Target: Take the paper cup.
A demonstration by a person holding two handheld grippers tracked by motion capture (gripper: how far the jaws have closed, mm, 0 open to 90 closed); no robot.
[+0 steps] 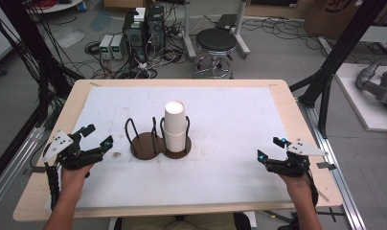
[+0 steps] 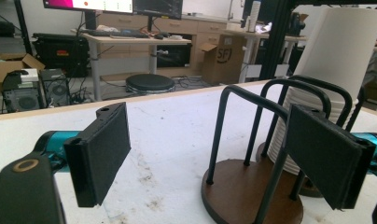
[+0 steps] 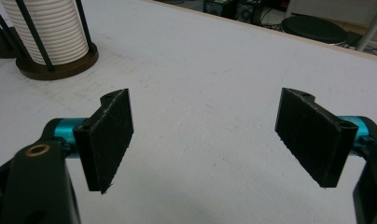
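Nearest the person, both hand-held grippers rest low over the white surface (image 1: 230,182), one at each side. The left hand-held gripper (image 1: 96,135) has its jaws spread wide with nothing between them; in its own view the pads frame the holder close ahead. The right hand-held gripper (image 1: 270,148) is likewise released, jaws fully apart over bare surface, empty.

Farther in, at the middle of the surface, stands the holder (image 1: 146,143), two brown round bases side by side, each ringed by upright black wire loops. The base nearer the left hand-held gripper is empty (image 2: 249,191). The other carries the cup stack (image 1: 175,127), white cups nested upside down, its long axis upright and rising above the loops.

The stack lies ahead and to the right of the left hand-held gripper, ahead and to the left of the right one (image 3: 205,126), which looks slightly farther off. I judge the left better placed to reach, though the empty loops stand partly in its path.
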